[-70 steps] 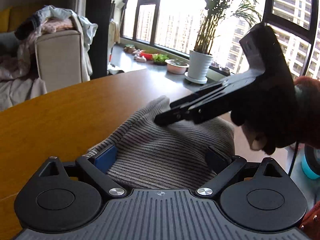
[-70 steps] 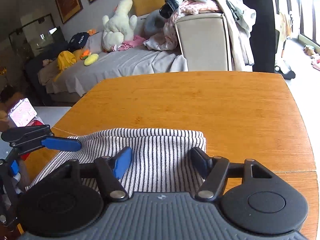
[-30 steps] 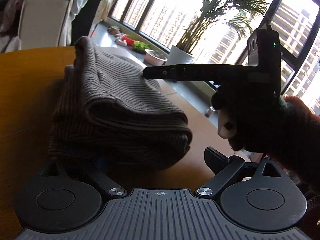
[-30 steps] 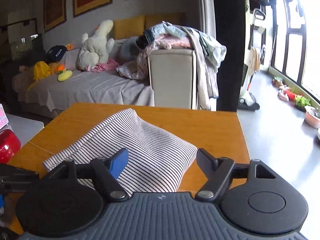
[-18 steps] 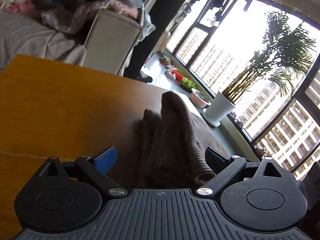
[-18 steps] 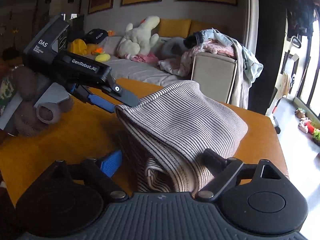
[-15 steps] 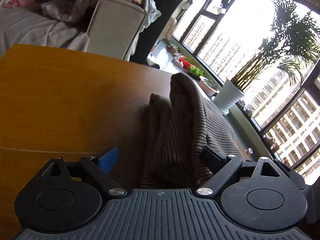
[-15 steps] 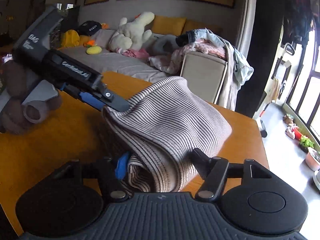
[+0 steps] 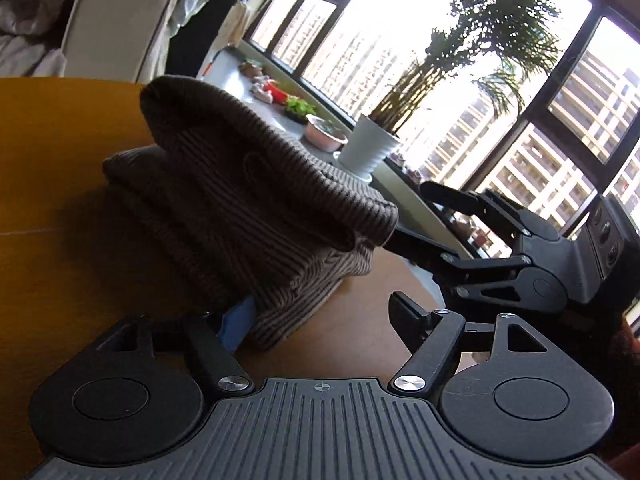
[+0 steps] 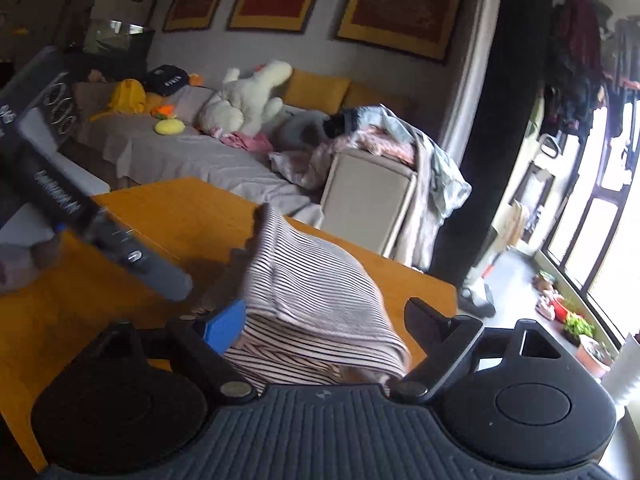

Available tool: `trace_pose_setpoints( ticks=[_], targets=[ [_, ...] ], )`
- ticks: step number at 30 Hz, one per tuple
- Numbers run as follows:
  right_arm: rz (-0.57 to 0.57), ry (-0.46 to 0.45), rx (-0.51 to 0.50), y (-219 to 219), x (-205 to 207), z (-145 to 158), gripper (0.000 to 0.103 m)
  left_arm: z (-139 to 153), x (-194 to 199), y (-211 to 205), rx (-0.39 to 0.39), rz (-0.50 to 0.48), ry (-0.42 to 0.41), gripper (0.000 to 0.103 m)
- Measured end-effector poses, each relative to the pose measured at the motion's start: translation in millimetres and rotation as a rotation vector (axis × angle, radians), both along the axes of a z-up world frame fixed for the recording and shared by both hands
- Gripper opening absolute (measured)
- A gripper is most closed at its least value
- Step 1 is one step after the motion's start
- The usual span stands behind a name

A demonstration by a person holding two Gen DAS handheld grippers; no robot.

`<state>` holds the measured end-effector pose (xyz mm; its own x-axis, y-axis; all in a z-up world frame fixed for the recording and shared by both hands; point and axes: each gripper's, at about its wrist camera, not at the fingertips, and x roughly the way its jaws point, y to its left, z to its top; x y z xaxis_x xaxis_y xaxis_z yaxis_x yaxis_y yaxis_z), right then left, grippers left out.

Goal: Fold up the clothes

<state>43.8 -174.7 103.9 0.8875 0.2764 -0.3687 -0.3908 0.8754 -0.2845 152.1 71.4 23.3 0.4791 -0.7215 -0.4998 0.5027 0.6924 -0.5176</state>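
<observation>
A striped knit garment [image 9: 256, 200] lies folded in a thick bundle on the wooden table [image 9: 60, 168]. My left gripper [image 9: 320, 316] is at its near end with the jaws closing. Its blue pad [image 9: 236, 320] touches the cloth's edge and the other finger [image 9: 404, 314] stands free. My right gripper [image 9: 412, 216] reaches in from the right, one finger under the top fold and one above it. In the right wrist view the garment [image 10: 312, 288] sits between the right gripper's [image 10: 324, 324] opening jaws, beside the blue pad [image 10: 224, 326]. The left gripper's finger [image 10: 160, 272] comes in from the left.
A beige armchair [image 10: 368, 200] heaped with clothes stands past the table's far edge. Behind it is a sofa with soft toys [image 10: 248, 100]. A potted plant [image 9: 368, 152] and bowls sit on the window ledge to the right. A gloved hand [image 10: 16, 256] holds the left gripper.
The right gripper's jaws have widened and the raised fold has sunk onto the bundle. The left gripper has swung round to the bundle's near end, so the right gripper now shows on its right.
</observation>
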Motion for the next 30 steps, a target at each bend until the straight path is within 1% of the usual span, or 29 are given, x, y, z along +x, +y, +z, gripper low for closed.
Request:
trace_pose_setpoints(
  ticks=[2, 3, 5, 6, 7, 9, 10, 11, 12, 13, 14, 16, 18, 19, 20, 21, 22, 25, 28, 30],
  targets=[
    [0.048, -0.012, -0.029, 20.3, 2.6, -9.2, 0.091, 5.1, 6.0, 19.6, 0.000, 0.101, 0.001, 0.079],
    [0.064, -0.020, -0.051, 30.8, 5.3, -15.0, 0.091, 5.1, 10.0, 26.8, 0.004, 0.143, 0.011, 0.076],
    [0.062, -0.034, -0.112, 50.1, 16.3, -28.3, 0.091, 4.0, 16.0, 39.1, 0.010, 0.216, 0.042, 0.069],
    [0.049, -0.032, -0.133, 54.0, 23.0, -33.8, 0.091, 3.4, 17.4, 43.2, 0.010, 0.236, 0.054, 0.064],
    [0.038, -0.022, -0.139, 55.6, 29.8, -37.6, 0.088, 2.9, 18.2, 46.9, 0.010, 0.249, 0.063, 0.064],
    [0.020, 0.050, -0.054, 44.8, 42.7, -34.7, 0.066, 2.4, 18.5, 52.7, 0.008, 0.264, 0.077, 0.064],
    [0.009, 0.089, 0.015, 35.4, 47.1, -29.2, 0.060, 2.8, 17.1, 54.0, 0.007, 0.258, 0.078, 0.064],
    [0.001, 0.123, 0.078, 26.4, 50.9, -23.6, 0.049, 2.8, 15.6, 54.4, 0.005, 0.248, 0.078, 0.063],
    [-0.002, 0.146, 0.125, 18.3, 53.3, -17.3, 0.038, 2.6, 13.3, 52.5, -0.006, 0.222, 0.080, 0.059],
    [-0.006, 0.164, 0.173, 10.4, 56.3, -10.0, 0.035, 2.4, 10.7, 49.4, -0.021, 0.187, 0.083, 0.053],
    [-0.008, 0.180, 0.218, 4.9, 58.6, -2.0, 0.032, 0.7, 9.4, 44.1, -0.034, 0.150, 0.086, 0.052],
    [0.015, 0.201, 0.311, -1.1, 59.1, 16.6, 0.030, -4.8, 9.6, 30.1, -0.047, 0.083, 0.089, 0.050],
    [0.088, 0.224, 0.409, -3.2, 59.7, 35.3, 0.026, -10.8, 13.0, 14.3, -0.036, 0.037, 0.091, 0.050],
    [0.121, 0.249, 0.439, -0.4, 63.2, 40.2, 0.024, -13.7, 14.7, 6.4, -0.031, 0.014, 0.092, 0.050],
    [0.149, 0.274, 0.458, 3.1, 67.2, 42.9, 0.022, -16.7, 16.4, -1.5, -0.026, -0.010, 0.093, 0.050],
    [0.162, 0.301, 0.448, 9.0, 72.3, 39.7, 0.009, -19.1, 18.8, -6.4, -0.021, -0.022, 0.092, 0.050],
    [0.169, 0.327, 0.435, 14.7, 77.4, 35.3, 0.009, -21.3, 21.7, -9.6, -0.017, -0.027, 0.090, 0.050],
    [0.107, 0.392, 0.380, 24.8, 92.1, 8.8, 0.009, -22.6, 24.3, -9.3, -0.018, -0.025, 0.093, 0.050],
    [0.091, 0.442, 0.413, 20.2, 96.6, -6.9, 0.007, -22.3, 22.9, -7.8, 0.007, -0.020, 0.083, 0.050],
    [0.096, 0.431, 0.418, 19.4, 91.6, -3.8, 0.007, -21.2, 21.8, -7.4, 0.017, -0.021, 0.078, 0.050]
  ],
)
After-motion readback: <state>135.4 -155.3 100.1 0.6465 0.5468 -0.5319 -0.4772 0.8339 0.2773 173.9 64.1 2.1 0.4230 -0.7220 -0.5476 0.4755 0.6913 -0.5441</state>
